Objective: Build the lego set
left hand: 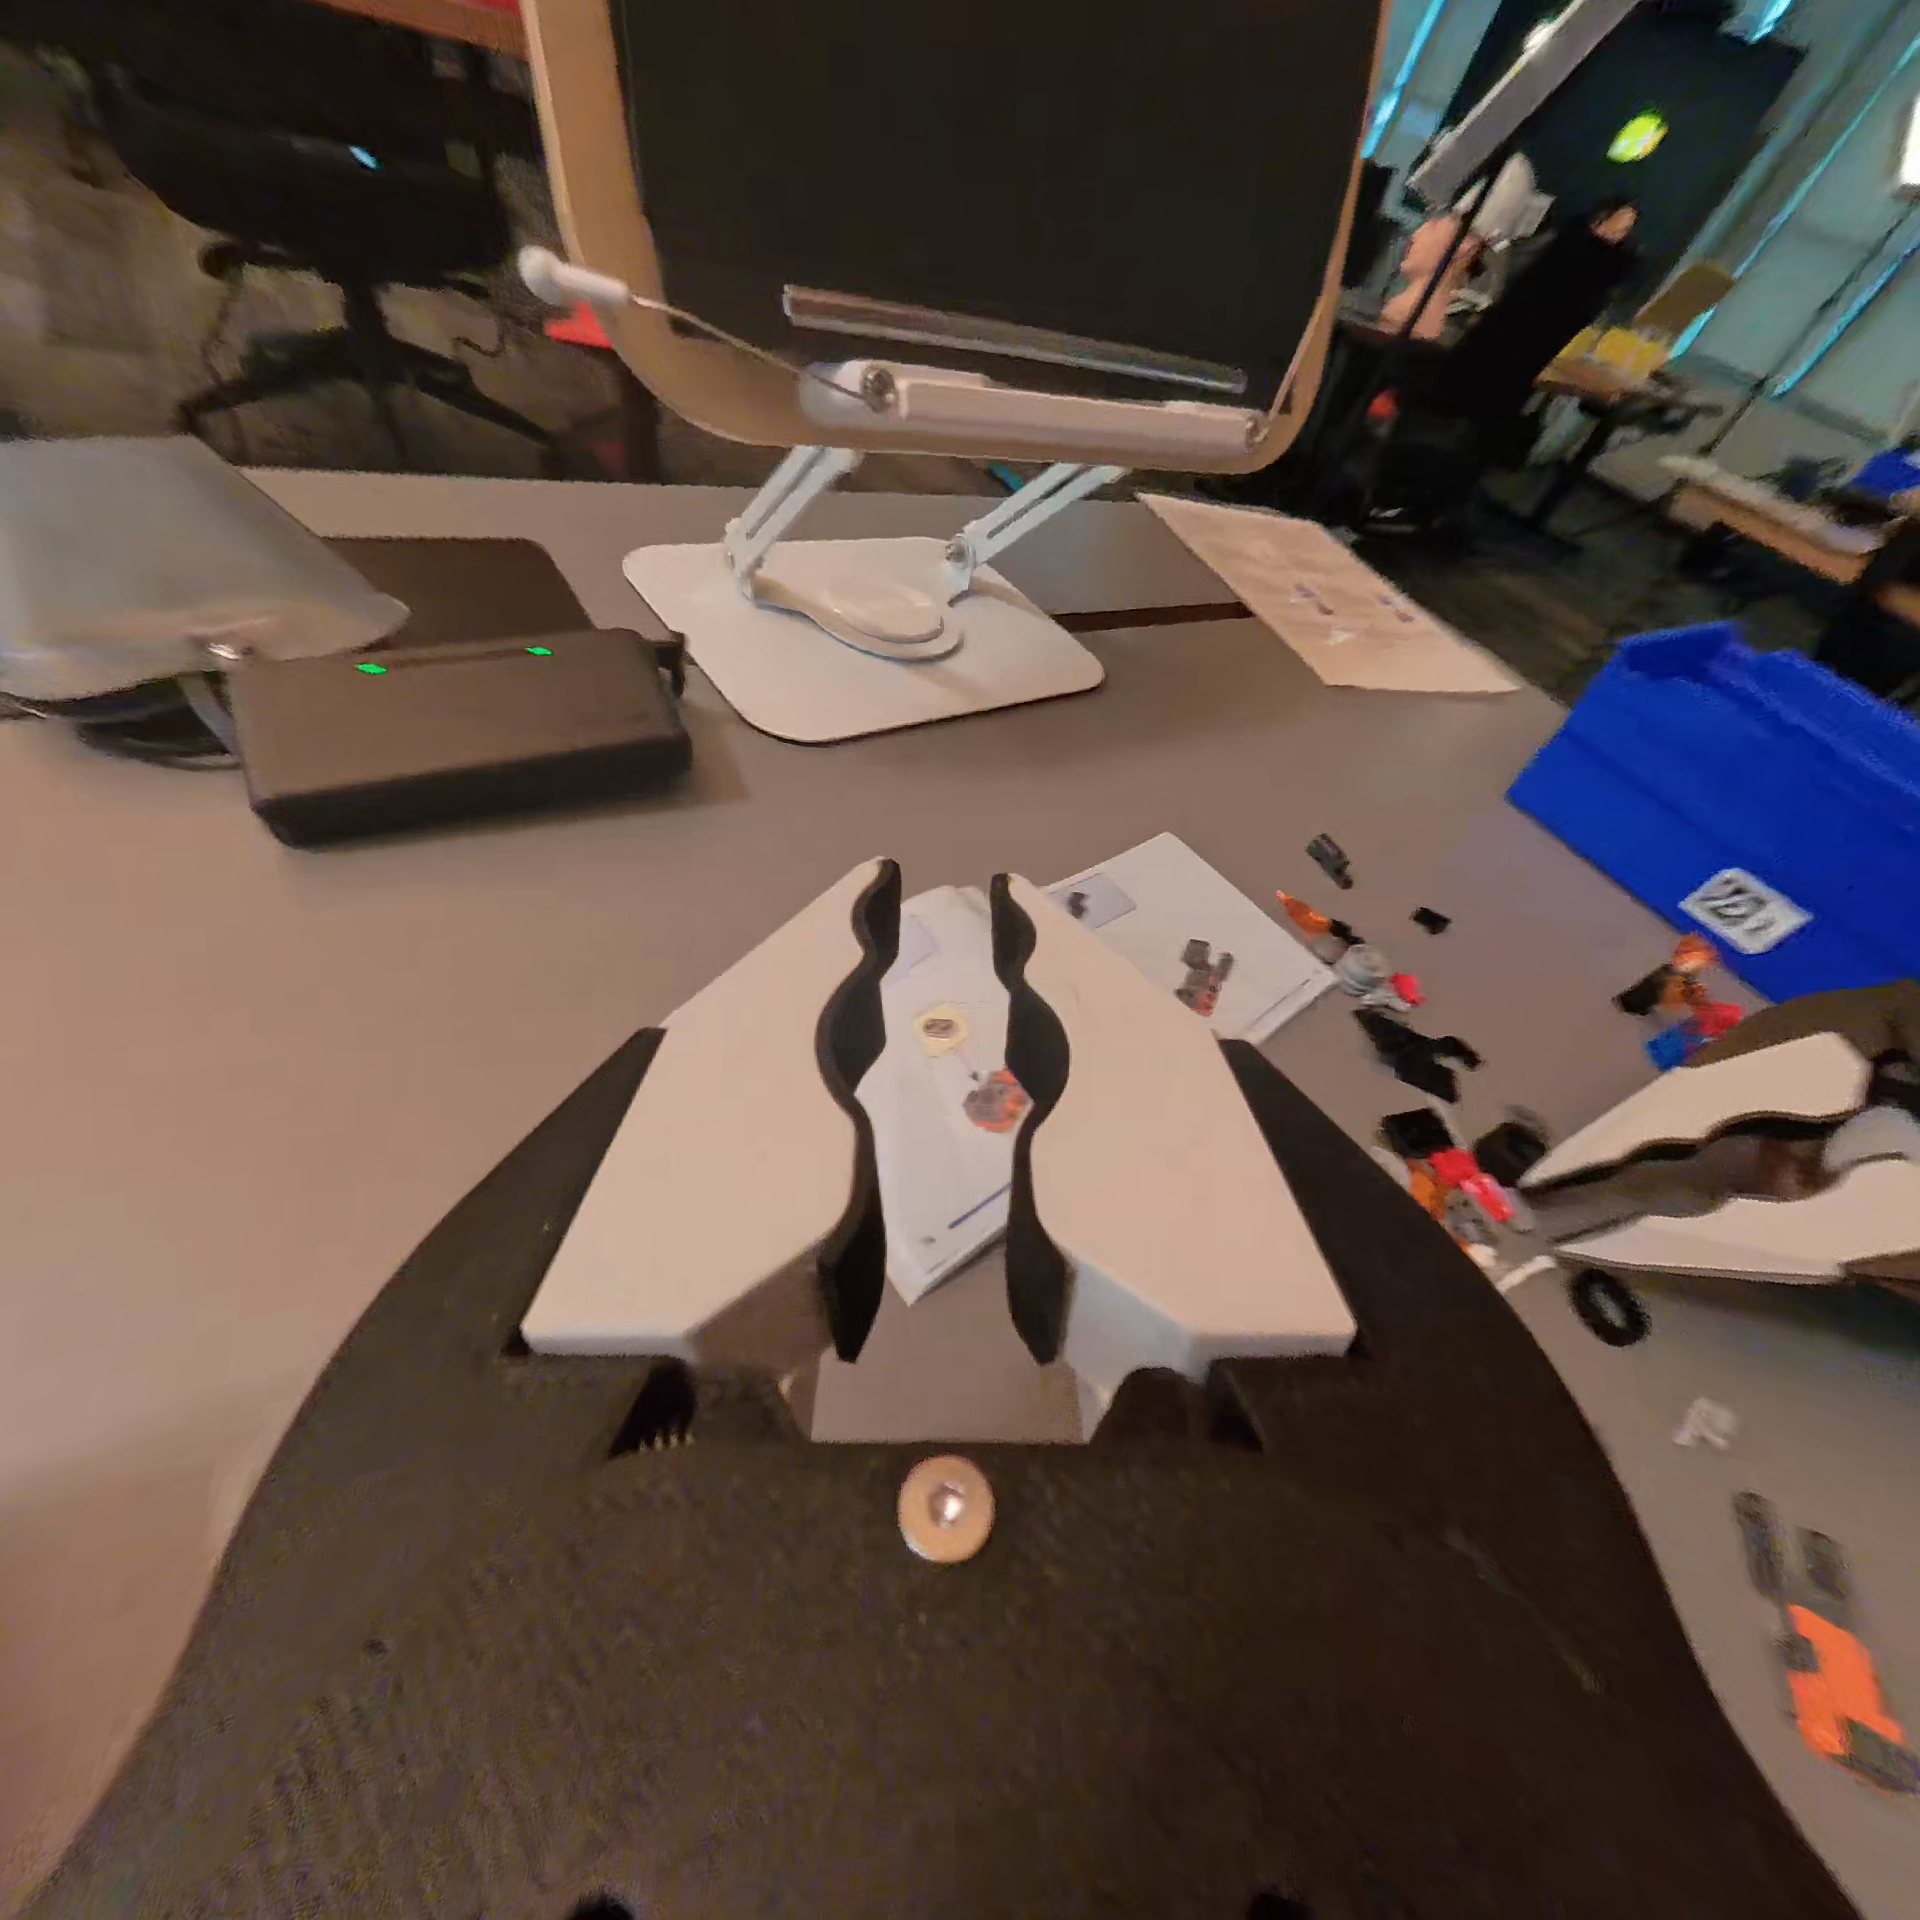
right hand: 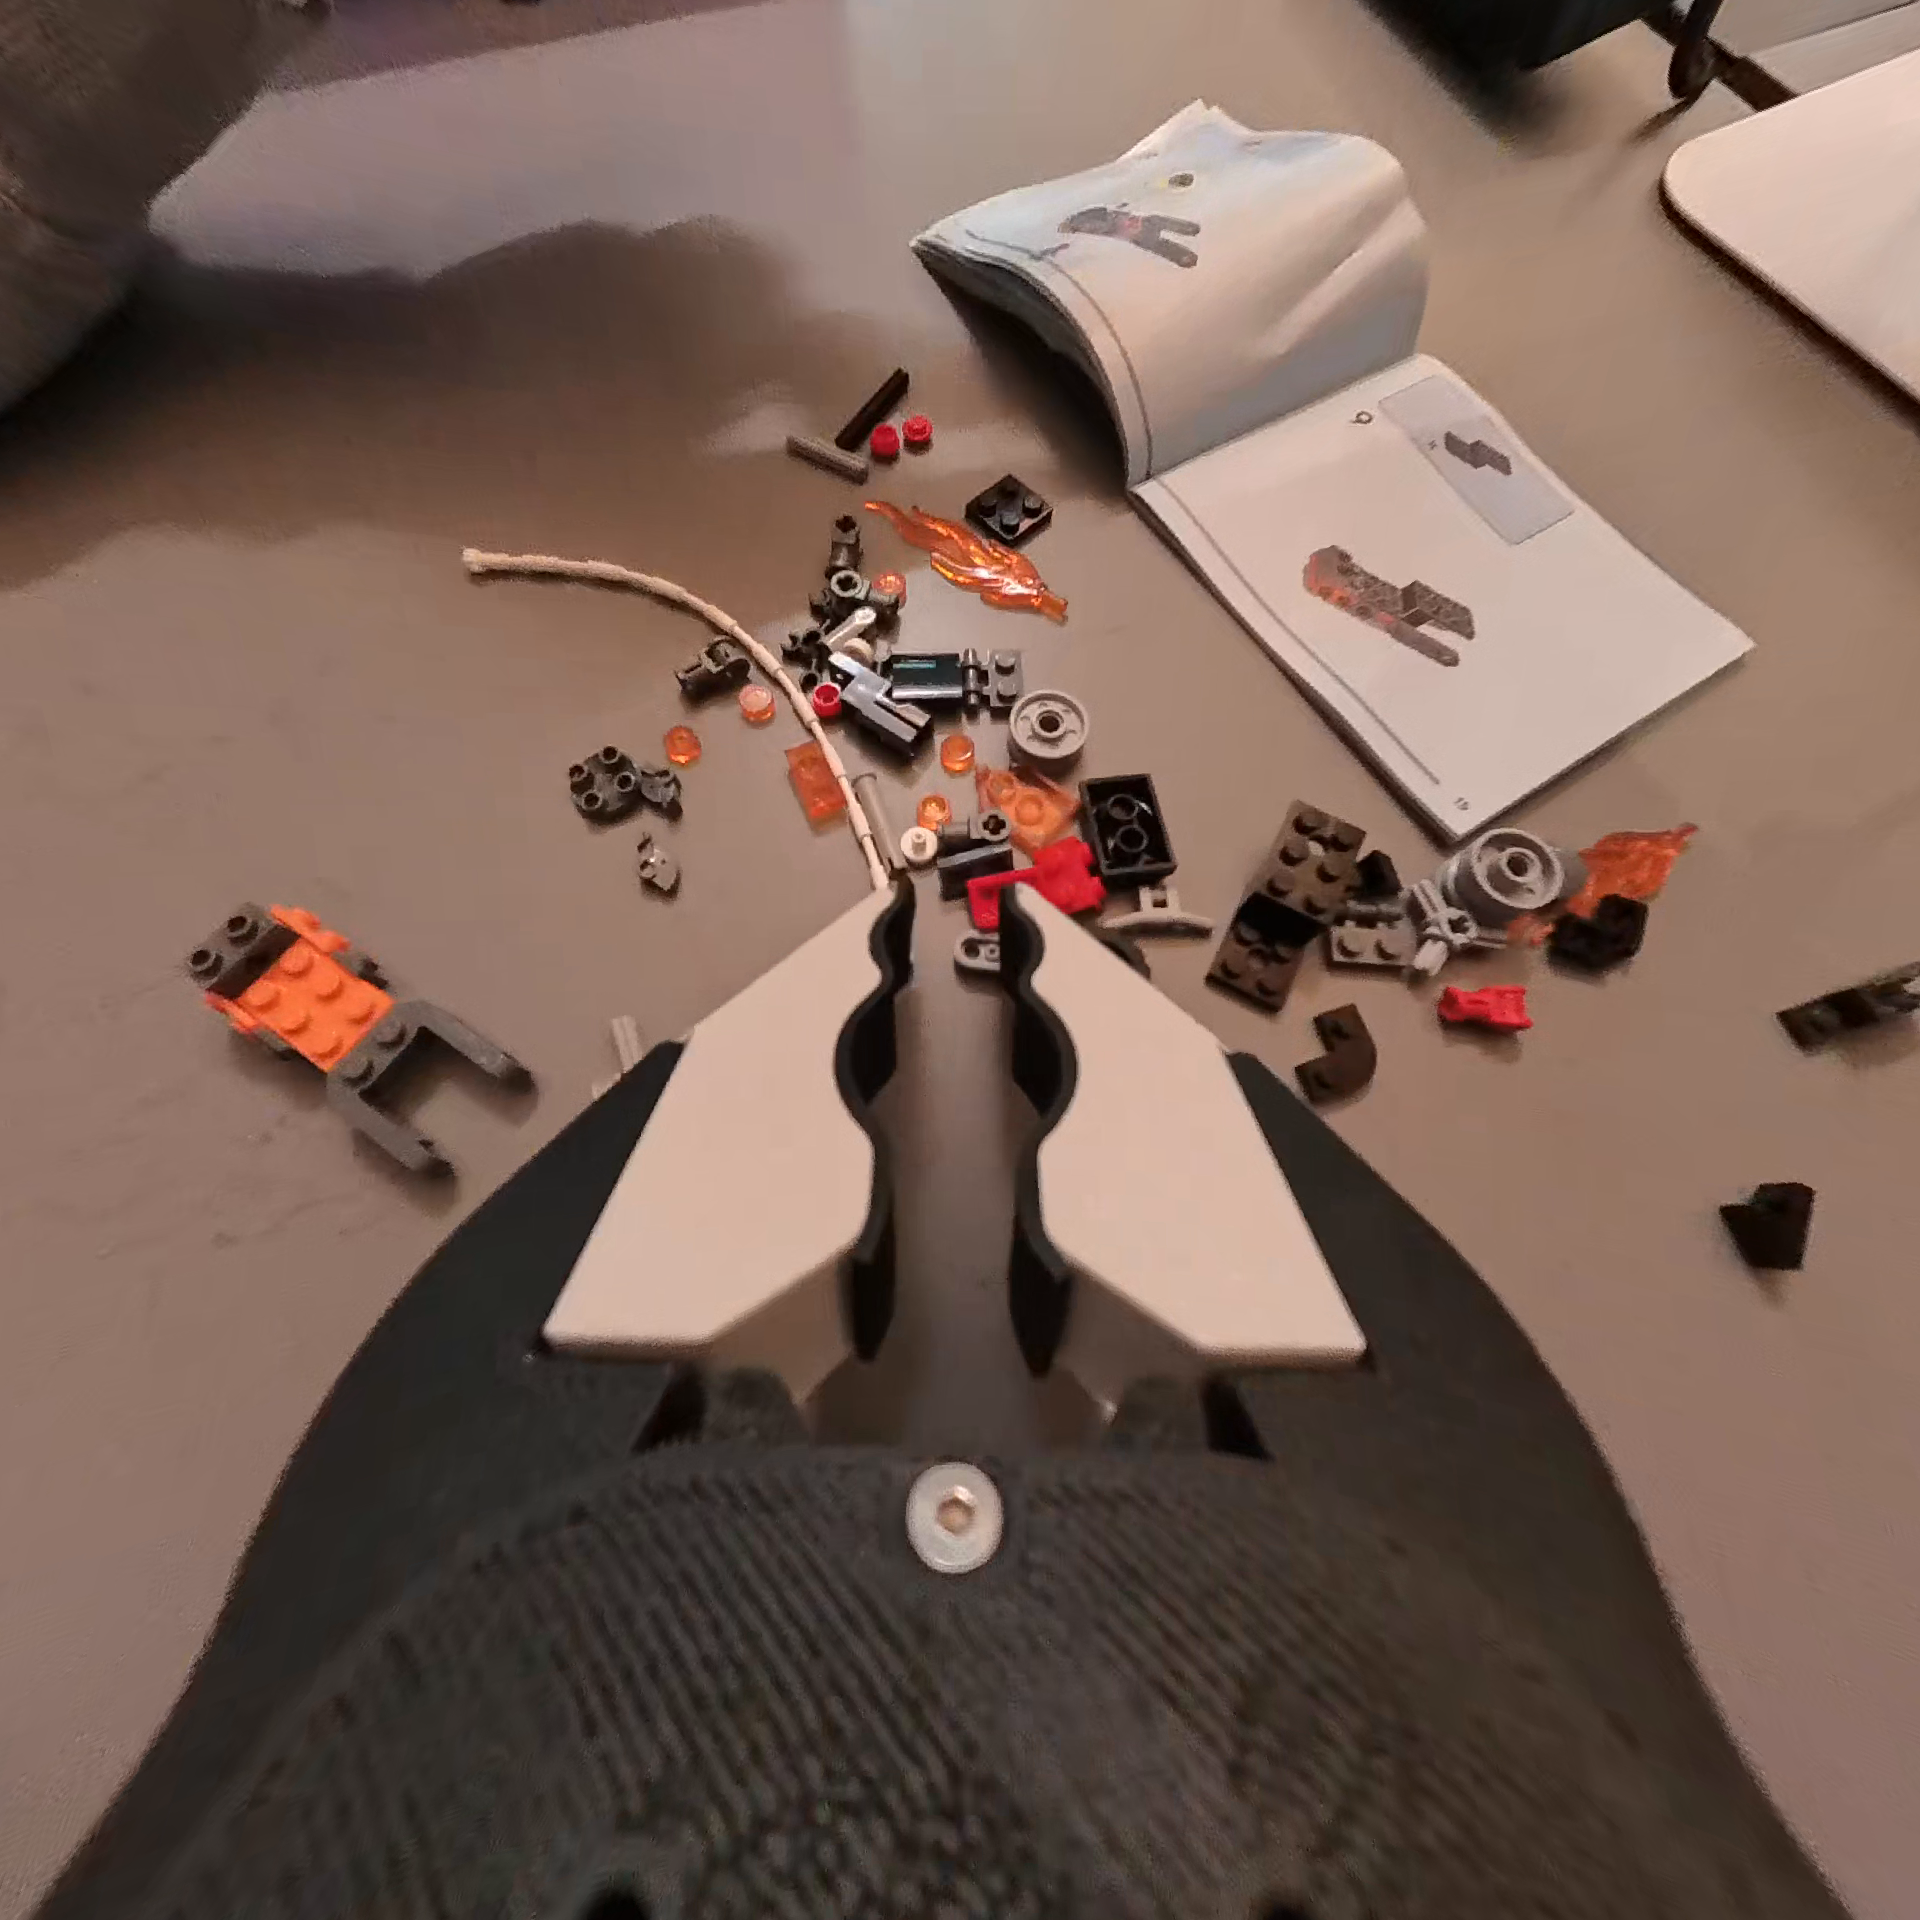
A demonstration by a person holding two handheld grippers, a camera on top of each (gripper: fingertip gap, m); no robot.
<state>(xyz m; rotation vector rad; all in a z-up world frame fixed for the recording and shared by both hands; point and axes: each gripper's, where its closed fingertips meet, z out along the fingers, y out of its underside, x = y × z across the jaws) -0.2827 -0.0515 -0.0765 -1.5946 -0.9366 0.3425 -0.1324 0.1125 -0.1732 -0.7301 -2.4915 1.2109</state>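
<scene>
Right now your half-built orange and dark grey studded lego assembly [right hand: 332, 1023] lies flat on the smooth grey tabletop [right hand: 312, 623], left of your right gripper [right hand: 956, 909], apart from it. Glossy loose bricks [right hand: 1127, 826] (black, red, clear orange) are scattered just beyond its narrowly parted, empty fingers. Your left gripper [left hand: 943, 883], equally narrow and empty, hovers over the open paper instruction booklet [left hand: 1226, 935]; a blue plastic bin [left hand: 1745, 790] sits right.

Orange-and-grey lego assembly [right hand: 332, 1013], red clip piece [right hand: 1029, 878], blue bin [left hand: 1745, 800] — grey table [right hand: 416, 675].
</scene>
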